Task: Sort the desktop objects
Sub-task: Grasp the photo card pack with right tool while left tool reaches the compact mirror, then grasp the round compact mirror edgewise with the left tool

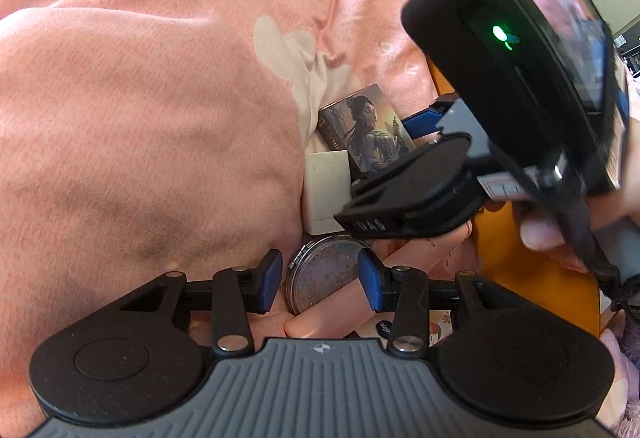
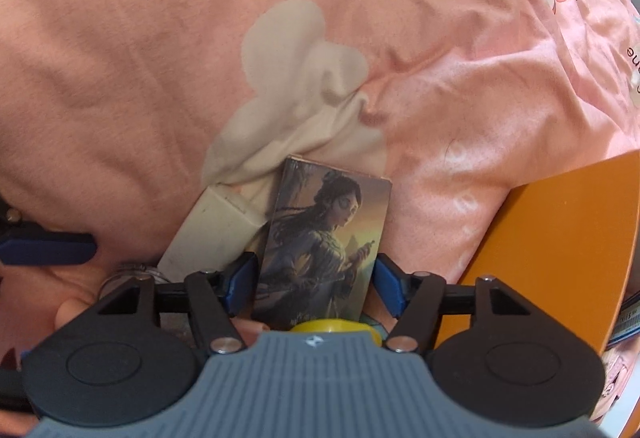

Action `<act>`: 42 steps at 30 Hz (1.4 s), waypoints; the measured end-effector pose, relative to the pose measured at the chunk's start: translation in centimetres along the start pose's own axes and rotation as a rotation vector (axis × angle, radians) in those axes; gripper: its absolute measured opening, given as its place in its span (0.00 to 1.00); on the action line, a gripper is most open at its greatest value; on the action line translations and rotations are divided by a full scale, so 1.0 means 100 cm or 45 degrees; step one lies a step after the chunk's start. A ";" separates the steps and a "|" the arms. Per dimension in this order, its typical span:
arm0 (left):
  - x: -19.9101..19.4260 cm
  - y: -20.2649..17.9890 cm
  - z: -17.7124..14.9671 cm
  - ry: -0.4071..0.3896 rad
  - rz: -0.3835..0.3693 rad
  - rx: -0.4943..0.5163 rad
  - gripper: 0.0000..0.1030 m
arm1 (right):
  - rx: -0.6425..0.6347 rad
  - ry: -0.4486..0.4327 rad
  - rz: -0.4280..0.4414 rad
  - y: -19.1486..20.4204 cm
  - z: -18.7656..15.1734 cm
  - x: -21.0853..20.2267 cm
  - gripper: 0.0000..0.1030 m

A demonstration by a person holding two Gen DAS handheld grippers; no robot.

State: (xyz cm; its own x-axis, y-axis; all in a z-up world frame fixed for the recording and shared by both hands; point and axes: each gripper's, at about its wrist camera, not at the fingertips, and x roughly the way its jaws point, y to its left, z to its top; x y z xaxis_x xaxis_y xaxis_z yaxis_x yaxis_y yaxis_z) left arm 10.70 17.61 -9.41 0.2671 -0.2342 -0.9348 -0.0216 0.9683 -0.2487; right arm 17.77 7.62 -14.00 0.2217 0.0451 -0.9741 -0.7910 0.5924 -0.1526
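My left gripper (image 1: 322, 274) points down at a round glittery compact (image 1: 320, 286), and its blue pads sit against the compact's rim on both sides. A picture card box (image 2: 320, 238) showing a painted figure leans on a white box (image 2: 212, 234). My right gripper (image 2: 312, 282) hangs over the card box, with the box between its blue fingers and the pads just off its edges. In the left wrist view the card box (image 1: 368, 130) and white box (image 1: 326, 190) lie behind the compact, half covered by the right gripper's black body.
A rumpled pink blanket (image 1: 140, 98) fills the background. An orange box (image 2: 560, 246) stands at the right, close to the pile. Under the compact lies a pink bottle (image 1: 320, 322). A yellow cap (image 2: 332, 326) peeks out below the card box. A hand (image 1: 540, 234) holds the right gripper.
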 end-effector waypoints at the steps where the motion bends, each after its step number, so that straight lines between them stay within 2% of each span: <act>1: -0.001 0.001 -0.001 -0.003 0.001 -0.001 0.48 | 0.008 0.002 0.014 -0.003 0.000 -0.001 0.62; 9: -0.006 0.007 -0.002 -0.040 -0.010 0.008 0.48 | 0.177 -0.041 0.191 -0.049 -0.007 -0.031 0.61; 14: -0.008 0.011 -0.004 -0.038 -0.014 0.011 0.48 | 0.182 -0.069 0.206 -0.055 -0.006 -0.045 0.59; 20: 0.000 0.009 -0.008 0.060 0.034 0.013 0.48 | 0.148 -0.084 0.187 -0.053 -0.011 -0.053 0.59; 30: 0.018 0.014 -0.010 0.107 0.088 0.014 0.49 | 0.080 -0.027 0.239 -0.048 -0.020 -0.047 0.60; 35: 0.025 0.020 -0.009 0.108 0.029 -0.012 0.58 | 0.085 0.005 0.298 -0.056 -0.016 -0.044 0.64; 42: 0.024 0.027 -0.013 0.092 -0.005 -0.004 0.59 | 0.128 0.054 0.367 -0.069 -0.006 -0.035 0.66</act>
State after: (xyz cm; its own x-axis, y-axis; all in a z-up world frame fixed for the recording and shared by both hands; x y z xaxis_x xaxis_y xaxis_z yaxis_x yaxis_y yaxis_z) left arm 10.06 19.57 -12.66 0.1966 -0.2439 -0.9497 -0.0238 0.9671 -0.2533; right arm 22.07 2.88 -9.60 -0.0291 0.1906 -0.9812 -0.7569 0.6369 0.1461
